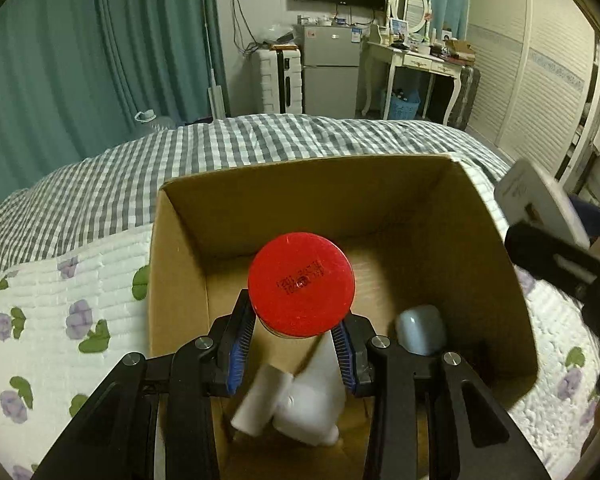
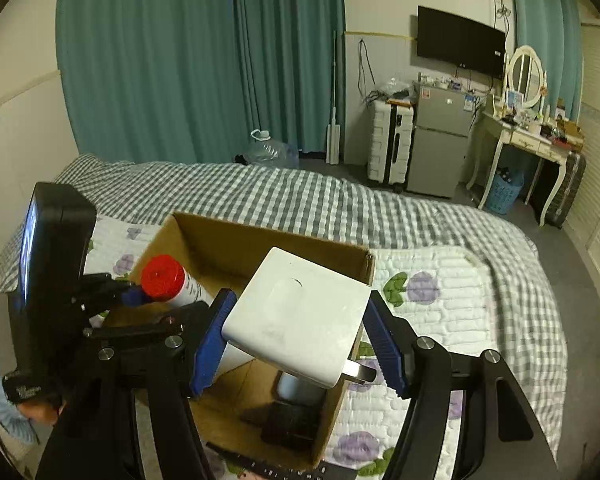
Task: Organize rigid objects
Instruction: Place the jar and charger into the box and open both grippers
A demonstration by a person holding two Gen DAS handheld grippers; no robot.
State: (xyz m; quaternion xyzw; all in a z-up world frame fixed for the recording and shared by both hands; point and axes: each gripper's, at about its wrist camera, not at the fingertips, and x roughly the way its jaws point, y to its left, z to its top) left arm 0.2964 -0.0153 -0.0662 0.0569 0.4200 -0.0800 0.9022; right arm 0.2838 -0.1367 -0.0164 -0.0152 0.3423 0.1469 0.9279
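Note:
My left gripper (image 1: 298,344) is shut on a white bottle with a red cap (image 1: 301,285) and holds it over the open cardboard box (image 1: 300,200). The bottle (image 2: 168,280) and the left gripper (image 2: 112,292) also show in the right wrist view. My right gripper (image 2: 296,328) is shut on a white square power adapter (image 2: 296,312) with metal prongs, above the box (image 2: 260,236). The adapter shows at the right edge of the left wrist view (image 1: 540,200). Inside the box lie a white object (image 1: 296,400) and a pale blue case (image 1: 420,330).
The box sits on a floral quilt (image 1: 60,320) over a grey checked bedspread (image 2: 300,196). A dark flat object (image 2: 292,420) lies in the box, and a dark strip (image 2: 268,466) lies on the quilt by its near edge. Fridge, suitcase and dressing table stand beyond the bed.

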